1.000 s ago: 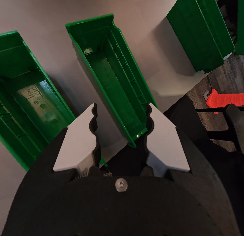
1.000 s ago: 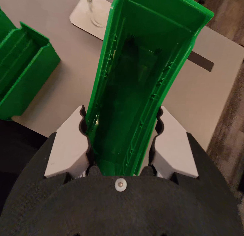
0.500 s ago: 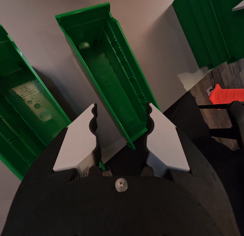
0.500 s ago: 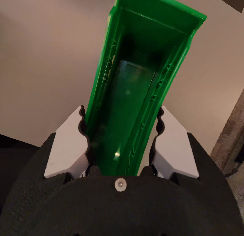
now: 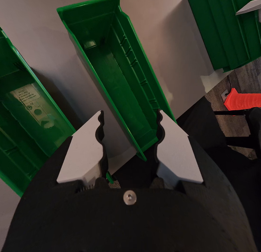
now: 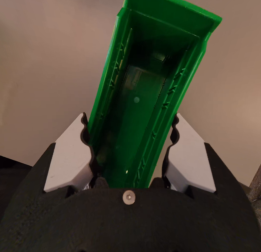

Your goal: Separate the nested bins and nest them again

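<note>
green bins (image 5: 113,76), grey table (image 5: 162,40), orange obj (image 5: 242,101), blk/white claw (image 5: 130,135)

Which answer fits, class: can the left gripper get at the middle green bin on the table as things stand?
Probably yes. The left gripper is open and empty right above the middle green bin's near end, with nothing between; the bin lies slightly off to its right finger.

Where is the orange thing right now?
In the left wrist view, the orange thing lies on the floor at the right edge, past the table corner and below the green bins at top right.
</note>
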A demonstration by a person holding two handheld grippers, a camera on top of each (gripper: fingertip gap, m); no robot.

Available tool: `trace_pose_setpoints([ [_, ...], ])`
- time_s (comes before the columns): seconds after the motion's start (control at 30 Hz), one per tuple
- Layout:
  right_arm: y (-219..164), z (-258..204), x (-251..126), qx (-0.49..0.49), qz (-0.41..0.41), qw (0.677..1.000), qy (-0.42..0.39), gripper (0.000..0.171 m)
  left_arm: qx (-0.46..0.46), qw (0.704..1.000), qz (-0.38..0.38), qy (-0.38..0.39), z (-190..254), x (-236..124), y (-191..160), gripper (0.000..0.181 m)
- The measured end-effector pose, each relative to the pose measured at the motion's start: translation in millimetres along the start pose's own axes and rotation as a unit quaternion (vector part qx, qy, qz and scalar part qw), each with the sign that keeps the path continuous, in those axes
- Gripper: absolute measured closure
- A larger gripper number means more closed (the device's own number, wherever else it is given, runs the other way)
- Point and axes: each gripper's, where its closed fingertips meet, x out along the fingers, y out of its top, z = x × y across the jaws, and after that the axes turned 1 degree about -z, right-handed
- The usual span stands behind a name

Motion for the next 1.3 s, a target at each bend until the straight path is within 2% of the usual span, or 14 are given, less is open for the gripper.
trace_pose_setpoints([
  [0.2,1.7,1.7,-3.5,-0.003,0.007,1.0,-0.011,0.038,0.0,1.0,0.007,0.001,-0.4,-5.5,1.2,0.108],
  [0.37,35.0,-14.6,-53.5,-0.024,0.075,0.996,-0.042,0.038,-0.004,1.0,0.011,0.002,-2.9,-7.4,2.3,0.108],
  [0.47,65.6,-87.1,-83.5,-0.056,0.133,0.989,0.025,0.047,-0.003,1.0,0.01,0.001,-2.0,-5.8,3.0,0.108],
  [0.53,77.6,-148.6,-86.3,-0.091,0.145,0.983,0.071,0.05,-0.001,1.0,0.008,0.001,-0.3,-4.9,3.2,0.108],
  [0.63,84.0,-238.4,-64.3,-0.138,0.132,0.973,0.132,0.066,0.005,1.0,0.009,0.002,3.1,-6.9,3.2,0.108],
  [0.7,85.7,-291.4,-41.7,-0.145,0.12,0.966,0.178,0.066,0.007,1.0,0.014,0.003,4.2,-10.6,3.8,0.108],
  [0.8,81.2,-340.5,-0.5,-0.155,0.086,0.964,0.197,0.076,0.01,1.0,0.022,0.002,3.7,-18.1,4.5,0.108],
  [0.9,66.5,-355.9,45.0,-0.17,0.031,0.969,0.176,0.087,0.003,0.999,0.034,0.002,-1.6,-25.8,5.3,0.108],
  [0.93,63.0,-360.1,54.1,-0.173,0.022,0.968,0.18,0.101,0.002,0.999,0.036,0.001,-3.2,-27.4,4.7,0.108],
  [0.97,60.1,-363.5,59.0,-0.178,0.015,0.966,0.187,0.109,0.0,0.999,0.037,0.001,-4.9,-28.8,4.1,0.108],
  [1.03,60.2,-365.6,57.7,-0.188,0.014,0.962,0.2,0.132,-0.005,0.999,0.04,0.002,-9.2,-31.4,3.3,0.108],
  [1.1,62.2,-350.0,57.9,-0.214,0.008,0.963,0.163,0.155,-0.008,0.999,0.042,0.001,-12.2,-32.8,2.4,0.108],
  [1.3,53.5,-291.4,53.9,-0.315,-0.037,0.942,0.107,0.158,-0.009,0.999,0.044,0.0,-12.8,-34.1,3.2,0.108],
])
